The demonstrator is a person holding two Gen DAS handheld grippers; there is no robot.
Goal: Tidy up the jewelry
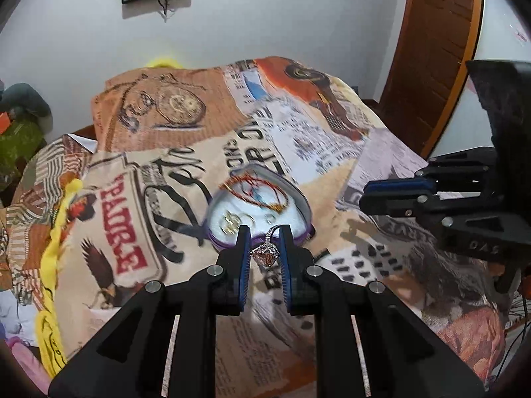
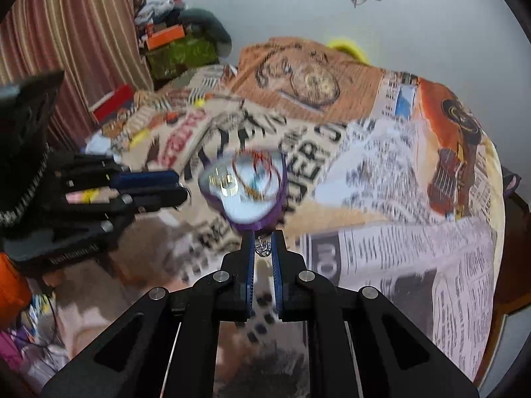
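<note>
A purple heart-shaped jewelry box [image 1: 300,204] with a white lining lies on the bed; it also shows in the right wrist view [image 2: 270,220]. Inside are red and gold chains [image 1: 262,192] and a gold piece [image 1: 229,220]. My left gripper [image 1: 264,237] is shut on a silver ring with a pink stone [image 1: 264,254], just in front of the box. My right gripper [image 2: 262,240] is shut on a small silver jewel piece [image 2: 263,248], just in front of the box's near tip. Each gripper shows from the side in the other's view.
A printed bedspread [image 1: 332,152] covers the bed. A yellow cloth [image 1: 59,232] lies along its left side. A wooden door [image 1: 438,49] stands at the right. A striped curtain [image 2: 76,33] and piled items [image 2: 176,46] are at the left.
</note>
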